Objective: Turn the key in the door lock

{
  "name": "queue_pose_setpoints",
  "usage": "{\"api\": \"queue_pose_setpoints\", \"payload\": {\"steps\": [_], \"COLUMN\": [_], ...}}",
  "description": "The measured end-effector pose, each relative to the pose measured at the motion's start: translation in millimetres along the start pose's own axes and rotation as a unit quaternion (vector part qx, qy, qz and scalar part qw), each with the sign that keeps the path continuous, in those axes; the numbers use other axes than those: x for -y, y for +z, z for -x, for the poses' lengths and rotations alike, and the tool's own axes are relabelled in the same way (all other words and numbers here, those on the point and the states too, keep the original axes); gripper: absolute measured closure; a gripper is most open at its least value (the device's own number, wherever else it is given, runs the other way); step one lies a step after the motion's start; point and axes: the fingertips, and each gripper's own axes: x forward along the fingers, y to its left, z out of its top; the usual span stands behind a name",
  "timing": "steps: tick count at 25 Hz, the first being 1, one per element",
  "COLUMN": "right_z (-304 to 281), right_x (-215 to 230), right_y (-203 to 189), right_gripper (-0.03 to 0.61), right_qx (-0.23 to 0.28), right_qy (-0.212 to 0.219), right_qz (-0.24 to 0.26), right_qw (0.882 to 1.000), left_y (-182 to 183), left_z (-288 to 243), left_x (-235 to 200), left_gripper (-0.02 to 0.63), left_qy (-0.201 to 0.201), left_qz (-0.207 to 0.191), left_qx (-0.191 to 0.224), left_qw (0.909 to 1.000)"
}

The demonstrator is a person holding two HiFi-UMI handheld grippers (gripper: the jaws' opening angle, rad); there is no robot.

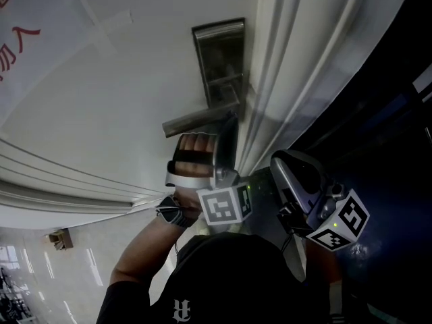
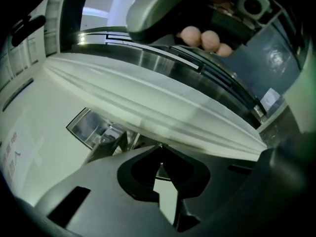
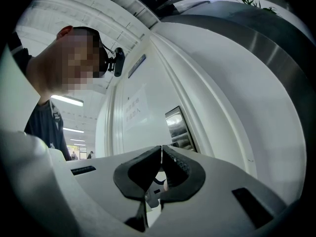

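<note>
Head view puts the lock plate [image 1: 219, 63] at the right edge of the white door [image 1: 101, 100], with the lever handle [image 1: 196, 121] just nearer you; the key is hidden. Your left tool [image 2: 160, 149], jaws together, sits under that handle. Your right tool [image 3: 161, 148], jaws together on nothing, waits further right.

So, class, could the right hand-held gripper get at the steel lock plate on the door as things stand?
Probably yes. The right hand-held gripper has the lock plate ahead of it with nothing between them. The left hand-held gripper sits just below the lever handle, so that spot looks crowded.
</note>
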Motion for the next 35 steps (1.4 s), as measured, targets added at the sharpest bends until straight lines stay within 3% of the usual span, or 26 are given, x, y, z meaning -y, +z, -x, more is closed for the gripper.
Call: {"api": "queue_pose_setpoints", "payload": {"steps": [7,12,16,18,20,22,23,24,25,26,28,30,31,32,33,35], "right_z": [-8.3,-13.6,-13.9,-13.5,-13.5,-12.5,-11.7,-11.0,-10.5,-10.1,-9.9,-9.7,-9.4,-8.8,-8.3,-7.4], "right_x": [-2.3,-4.9,-4.9,-4.3,-3.6,-2.3,-1.6,-1.2,-1.1,-1.1,-1.4,-2.0,-2.4,-2.7,-2.5,-1.5], "right_y": [-2.4,-4.9,-2.0,0.6,4.0,6.4,7.1,7.9,8.6,9.2,10.0,10.2,10.2,10.1,10.0,9.4], "right_gripper": [0.561,0.561,0.561,0.561,0.561,0.561,0.561,0.561,0.561,0.561,0.561,0.561,0.561,0.561,0.561,0.561], "right_qx": [-0.004,-0.008,-0.005,-0.003,0.001,0.004,0.004,0.005,0.005,0.006,0.006,0.006,0.005,0.004,0.004,0.002], "right_qy": [-0.001,-0.002,-0.008,-0.011,-0.014,-0.017,-0.018,-0.018,-0.019,-0.018,-0.017,-0.015,-0.014,-0.013,-0.012,-0.011], "right_qz": [0.001,0.003,0.002,0.001,-0.001,-0.001,0.0,0.0,-0.002,-0.004,-0.009,-0.016,-0.018,-0.019,-0.018,-0.017], "right_qw": [1.0,1.0,1.0,1.0,1.0,1.0,1.0,1.0,1.0,1.0,1.0,1.0,1.0,1.0,1.0,1.0], "left_y": [-0.2,1.2,5.4,7.8,7.7,4.9,3.2,1.8,0.6,-1.0,-9.3,-22.1,-26.8,-29.3,-30.2,-29.8], "left_z": [0.1,3.7,21.1,33.7,43.9,50.2,52.2,53.4,53.9,53.4,48.5,40.4,36.6,33.3,30.3,25.1], "left_x": [2.2,4.4,-0.1,-5.8,-9.4,-9.7,-9.3,-8.9,-8.7,-8.9,-10.2,-12.4,-12.7,-12.3,-11.2,-9.4], "left_gripper": [0.598,0.597,0.595,0.595,0.595,0.595,0.595,0.595,0.595,0.595,0.595,0.595,0.594,0.566,0.535,0.508], "left_qy": [-0.008,-0.016,-0.009,0.001,-0.008,-0.034,-0.049,-0.066,-0.086,-0.105,-0.134,-0.135,-0.13,-0.125,-0.121,-0.117], "left_qz": [-0.093,-0.085,-0.03,0.019,0.107,0.218,0.28,0.35,0.431,0.516,0.665,0.777,0.814,0.839,0.856,0.878], "left_qx": [0.016,0.036,0.067,0.09,0.109,0.123,0.129,0.135,0.142,0.148,0.157,0.163,0.165,0.165,0.165,0.164], "left_qw": [0.9955,0.9956,0.9972,0.9957,0.9882,0.9676,0.9502,0.9246,0.8872,0.8374,0.7181,0.5932,0.5418,0.503,0.4745,0.4347]}}
